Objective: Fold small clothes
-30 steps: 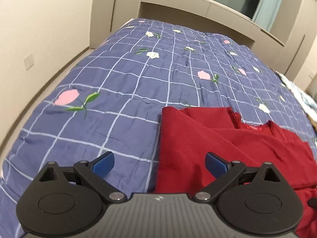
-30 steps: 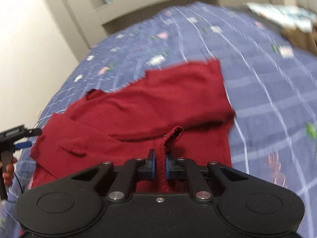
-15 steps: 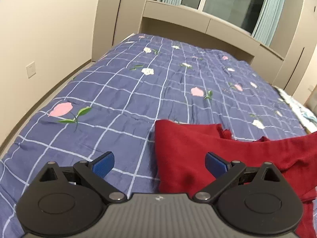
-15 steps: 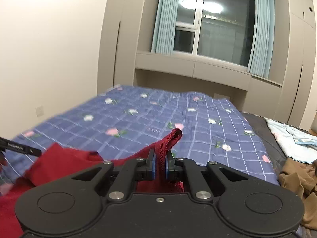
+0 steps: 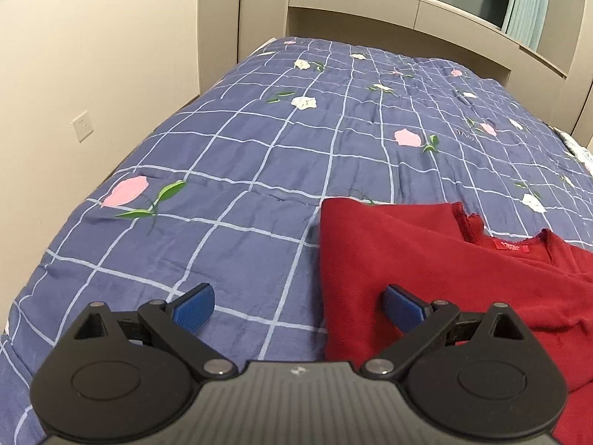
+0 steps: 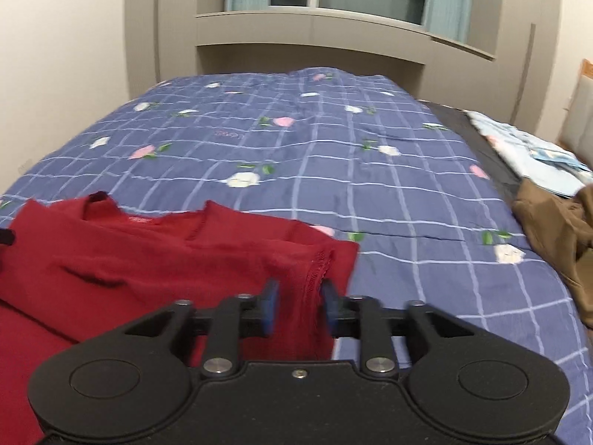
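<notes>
Red knit top (image 5: 426,259), soft ribbed fabric with a stitched hem, lies partly folded on the bed's (image 5: 259,155) quilted blue checked cover near its near edge. Left tool (image 5: 298,302): jaws wide apart, holding nothing, one blue pad over the top's left edge. Right tool (image 6: 298,306): jaws have just been opening; hem between pads, unclamped.

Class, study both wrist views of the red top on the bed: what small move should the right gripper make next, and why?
Probably draw the right gripper back, clear of the red top. Its jaws have just been opening, and the lace-edged hem lies loose between them, no longer pinched. That side now rests folded over the body on the quilt, so this fold seems placed. The left gripper hangs open.
</notes>
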Demonstrator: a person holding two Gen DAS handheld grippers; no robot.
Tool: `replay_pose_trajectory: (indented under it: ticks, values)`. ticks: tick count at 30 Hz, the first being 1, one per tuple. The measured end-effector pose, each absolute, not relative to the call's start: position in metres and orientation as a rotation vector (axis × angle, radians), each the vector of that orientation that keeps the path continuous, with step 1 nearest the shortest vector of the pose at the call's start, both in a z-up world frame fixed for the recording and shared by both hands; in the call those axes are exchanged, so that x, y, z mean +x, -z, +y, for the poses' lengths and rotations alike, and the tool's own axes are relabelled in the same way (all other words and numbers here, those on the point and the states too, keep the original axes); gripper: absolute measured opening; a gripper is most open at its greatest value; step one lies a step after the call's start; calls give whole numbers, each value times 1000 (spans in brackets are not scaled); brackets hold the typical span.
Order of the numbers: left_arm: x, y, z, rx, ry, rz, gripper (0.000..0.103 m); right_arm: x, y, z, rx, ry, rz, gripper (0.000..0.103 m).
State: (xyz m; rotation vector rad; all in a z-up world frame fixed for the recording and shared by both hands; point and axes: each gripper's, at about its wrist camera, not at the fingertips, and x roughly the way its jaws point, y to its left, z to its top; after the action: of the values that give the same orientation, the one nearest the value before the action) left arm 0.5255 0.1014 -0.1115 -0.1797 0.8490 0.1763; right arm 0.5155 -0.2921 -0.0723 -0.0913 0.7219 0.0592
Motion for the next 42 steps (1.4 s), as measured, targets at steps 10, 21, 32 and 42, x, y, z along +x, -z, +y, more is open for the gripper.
replay_pose_trajectory:
  ticks: [10,21,32,42]
  values:
    - [523,120,94,-113,-188,854,94,502,77,-277,-121,-50,670,75]
    - [520,114,107,-163,-229,822,98,492,96,-289,-101,22,666,87]
    - [554,133,93,-113,-284,863,103,534,116,-304,-107,119,712,92]
    - [527,127,102,-91,-309,874,102,511,111,-317,-91,164,684,91]
